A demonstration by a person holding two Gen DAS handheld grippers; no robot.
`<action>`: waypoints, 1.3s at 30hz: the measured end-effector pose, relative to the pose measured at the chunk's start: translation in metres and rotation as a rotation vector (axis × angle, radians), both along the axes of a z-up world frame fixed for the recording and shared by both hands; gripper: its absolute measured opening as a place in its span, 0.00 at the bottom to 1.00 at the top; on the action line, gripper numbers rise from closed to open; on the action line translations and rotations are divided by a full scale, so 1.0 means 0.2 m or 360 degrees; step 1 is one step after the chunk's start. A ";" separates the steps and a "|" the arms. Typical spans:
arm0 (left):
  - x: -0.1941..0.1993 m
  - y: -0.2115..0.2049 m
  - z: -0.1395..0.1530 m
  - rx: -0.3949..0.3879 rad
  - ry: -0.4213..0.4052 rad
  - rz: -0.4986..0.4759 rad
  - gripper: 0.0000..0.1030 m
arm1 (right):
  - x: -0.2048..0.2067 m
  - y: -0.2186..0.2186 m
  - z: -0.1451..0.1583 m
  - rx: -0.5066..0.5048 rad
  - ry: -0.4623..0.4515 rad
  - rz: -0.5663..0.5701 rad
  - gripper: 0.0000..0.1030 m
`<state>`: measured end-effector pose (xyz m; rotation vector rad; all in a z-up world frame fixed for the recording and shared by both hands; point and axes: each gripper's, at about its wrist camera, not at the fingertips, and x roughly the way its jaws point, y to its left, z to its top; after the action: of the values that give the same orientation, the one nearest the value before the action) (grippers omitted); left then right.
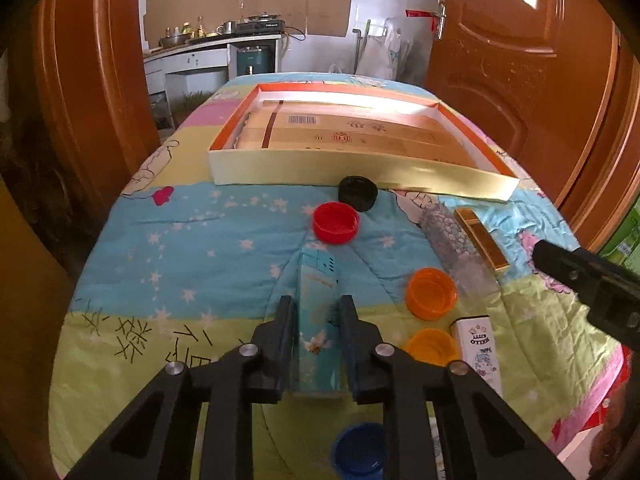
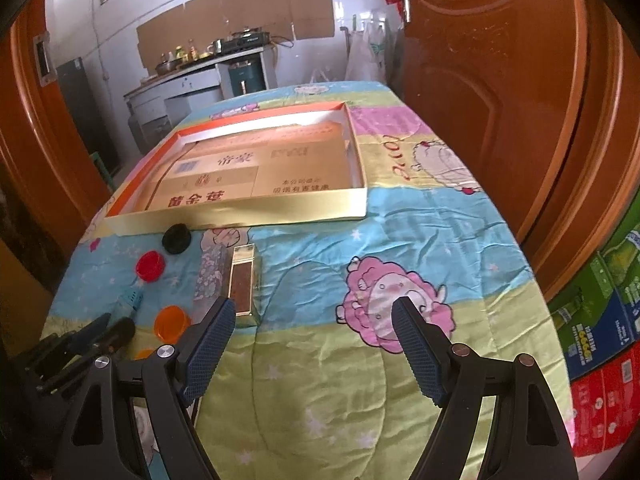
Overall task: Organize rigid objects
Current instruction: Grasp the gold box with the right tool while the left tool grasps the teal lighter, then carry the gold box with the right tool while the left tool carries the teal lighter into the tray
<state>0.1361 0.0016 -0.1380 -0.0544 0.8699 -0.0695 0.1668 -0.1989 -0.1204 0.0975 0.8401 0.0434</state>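
Got left gripper [image 1: 316,320] clamped on teal box [image 1: 318,304], center frame. Right gripper [image 2: 314,320] wide open, nothing between fingers, gold box [image 2: 245,280] just upper left.

A quilt-covered table [image 1: 224,248] carries an open tray [image 1: 360,176], black [image 1: 358,193], red [image 1: 335,223], orange [image 1: 431,293] and blue [image 1: 360,450] lids, and several slim boxes [image 1: 482,238].

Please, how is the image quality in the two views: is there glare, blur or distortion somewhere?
Left wrist view: strong fisheye bending, the shallow box's front wall curves; bright glare on its inner far wall; the right hand-held gripper at the edge is soft. Right wrist view: the door bows outward; a glossy sheen on the gold box; corners are dark from the lens rim.
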 end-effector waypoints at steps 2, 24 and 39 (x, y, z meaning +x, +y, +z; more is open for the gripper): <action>0.00 0.01 0.00 -0.0012 -0.0002 -0.0005 0.22 | 0.02 0.01 -0.02 -0.0009 0.0016 0.0009 0.76; 0.03 0.08 0.09 -0.0023 -0.0072 0.0005 0.22 | 0.22 0.25 -0.13 -0.0165 0.0101 0.0217 0.18; 0.09 0.07 0.20 -0.0054 -0.0127 -0.0029 0.22 | 0.17 0.15 0.01 -0.0025 0.0026 0.0202 0.17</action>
<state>0.1540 0.0161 -0.0989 -0.0754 0.7898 -0.1027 0.2017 -0.1682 -0.1180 0.0295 0.8622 0.1553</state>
